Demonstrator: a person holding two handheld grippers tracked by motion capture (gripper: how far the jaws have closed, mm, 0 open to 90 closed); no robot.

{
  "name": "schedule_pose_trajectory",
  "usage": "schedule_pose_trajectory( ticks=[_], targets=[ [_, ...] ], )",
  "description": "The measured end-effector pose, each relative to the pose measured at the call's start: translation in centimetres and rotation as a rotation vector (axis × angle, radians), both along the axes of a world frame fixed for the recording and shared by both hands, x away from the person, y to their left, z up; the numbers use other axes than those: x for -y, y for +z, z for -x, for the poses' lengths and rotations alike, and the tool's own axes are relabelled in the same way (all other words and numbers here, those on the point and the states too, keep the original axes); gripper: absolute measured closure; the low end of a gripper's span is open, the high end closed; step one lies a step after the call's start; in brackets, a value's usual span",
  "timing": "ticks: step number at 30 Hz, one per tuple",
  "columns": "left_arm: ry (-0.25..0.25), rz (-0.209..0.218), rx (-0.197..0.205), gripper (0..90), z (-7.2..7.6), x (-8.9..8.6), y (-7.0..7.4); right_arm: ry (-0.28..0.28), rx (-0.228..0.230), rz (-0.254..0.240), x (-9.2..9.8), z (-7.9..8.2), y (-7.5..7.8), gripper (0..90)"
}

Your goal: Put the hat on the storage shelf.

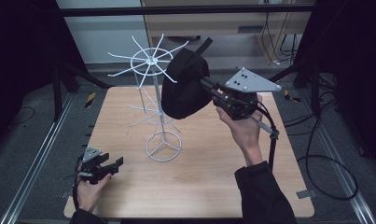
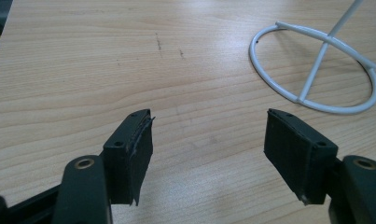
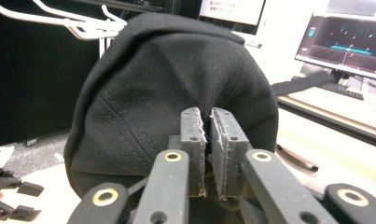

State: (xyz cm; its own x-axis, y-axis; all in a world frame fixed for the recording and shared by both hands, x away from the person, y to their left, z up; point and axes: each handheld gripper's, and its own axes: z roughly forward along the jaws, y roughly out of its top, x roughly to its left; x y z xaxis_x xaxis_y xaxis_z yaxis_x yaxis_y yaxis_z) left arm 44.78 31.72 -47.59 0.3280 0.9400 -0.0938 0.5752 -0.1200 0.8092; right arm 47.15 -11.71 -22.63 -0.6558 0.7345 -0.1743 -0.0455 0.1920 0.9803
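Cap (image 1: pixel 183 86) pinched in right tongs (image 3: pixel 207 140), held up against rack (image 1: pixel 150 63) top. Left tongs (image 2: pixel 206 149) gaping, empty, low on bench (image 1: pixel 199 177) near rack base.

A light wooden desk (image 1: pixel 199 182) seen from above. Near its middle stands a white wire rack (image 1: pixel 157 105): a ring base, a thin upright pole and spokes fanning out at the top. The right gripper (image 1: pixel 209 86), held in a hand (image 1: pixel 244 128) with a dark sleeve, is raised above the desk and grips a black cap (image 1: pixel 183 86) that touches the rack's upper spokes. The left gripper (image 1: pixel 114 162) rests low at the desk's near left edge, its fingers spread apart.
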Motion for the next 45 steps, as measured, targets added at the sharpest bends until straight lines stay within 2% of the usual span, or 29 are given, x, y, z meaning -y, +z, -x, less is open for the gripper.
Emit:
schedule_pose_trajectory(
  ticks=[8, 13, 19, 23, 26, 29, 31, 32, 33, 34, 35, 36, 37, 38, 40, 41, 43, 44, 45],
  targets=[
    [0.000, 0.000, -0.001, 32.0, 0.0, 0.0, 0.0, -0.007, 0.021, -0.010, 0.3, 0.4, 0.1, 75.7],
    [0.000, 0.002, -0.001, 31.9, 0.0, 0.0, 0.0, -0.017, 0.033, -0.026, 0.8, 0.7, -0.1, 68.4],
    [0.000, 0.001, -0.001, 31.7, 0.0, 0.0, 0.0, -0.029, 0.023, -0.118, 2.8, 1.7, -0.7, 52.4],
    [-0.001, 0.004, -0.001, 31.5, 0.0, 0.0, 0.0, -0.039, 0.007, -0.141, 3.9, 2.3, -1.6, 48.1],
    [-0.003, 0.005, 0.001, 31.4, 0.1, 0.0, 0.0, -0.050, -0.007, -0.169, 5.3, 2.8, -2.9, 44.0],
    [-0.007, 0.010, 0.004, 31.3, 0.1, 0.1, 0.0, -0.084, -0.039, -0.192, 6.9, 3.2, -4.8, 38.0],
    [-0.008, 0.011, 0.006, 31.3, 0.1, 0.1, 0.0, -0.111, -0.077, -0.205, 8.3, 3.3, -6.8, 35.4],
    [-0.009, 0.011, 0.007, 31.3, 0.1, 0.1, 0.0, -0.111, -0.077, -0.205, 8.3, 3.3, -6.8, 35.4],
    [-0.009, 0.011, 0.007, 31.3, 0.1, 0.2, 0.0, -0.133, -0.110, -0.210, 9.2, 3.3, -8.4, 33.6],
    [-0.009, 0.011, 0.007, 31.3, 0.1, 0.2, 0.0, -0.133, -0.110, -0.210, 9.2, 3.3, -8.4, 33.6],
    [-0.010, 0.010, 0.005, 31.3, 0.1, 0.2, 0.0, -0.148, -0.152, -0.212, 10.2, 3.2, -10.1, 32.0],
    [-0.010, 0.009, 0.004, 31.3, 0.0, 0.2, 0.0, -0.159, -0.170, -0.213, 10.6, 3.2, -11.0, 31.2],
    [-0.010, 0.009, 0.004, 31.3, 0.0, 0.2, 0.0, -0.159, -0.170, -0.213, 10.6, 3.2, -11.0, 31.2],
    [-0.012, 0.010, 0.003, 31.3, 0.0, 0.2, 0.0, -0.180, -0.206, -0.208, 11.5, 3.2, -12.8, 29.4],
    [-0.015, 0.008, 0.002, 31.3, 0.0, 0.3, 0.0, -0.202, -0.244, -0.198, 12.3, 3.1, -14.6, 27.7],
    [-0.015, 0.008, 0.002, 31.3, 0.0, 0.3, 0.0, -0.202, -0.244, -0.198, 12.3, 3.1, -14.6, 27.7],
    [-0.018, 0.005, -0.001, 31.3, 0.0, 0.3, -0.1, -0.226, -0.284, -0.189, 13.1, 3.1, -16.7, 26.8],
    [-0.019, 0.004, -0.003, 31.3, -0.1, 0.3, -0.1, -0.248, -0.325, -0.164, 13.8, 2.9, -18.3, 25.4],
    [-0.022, 0.003, -0.004, 31.3, -0.1, 0.3, -0.1, -0.260, -0.337, -0.147, 14.0, 2.8, -18.9, 25.0]
  ],
)
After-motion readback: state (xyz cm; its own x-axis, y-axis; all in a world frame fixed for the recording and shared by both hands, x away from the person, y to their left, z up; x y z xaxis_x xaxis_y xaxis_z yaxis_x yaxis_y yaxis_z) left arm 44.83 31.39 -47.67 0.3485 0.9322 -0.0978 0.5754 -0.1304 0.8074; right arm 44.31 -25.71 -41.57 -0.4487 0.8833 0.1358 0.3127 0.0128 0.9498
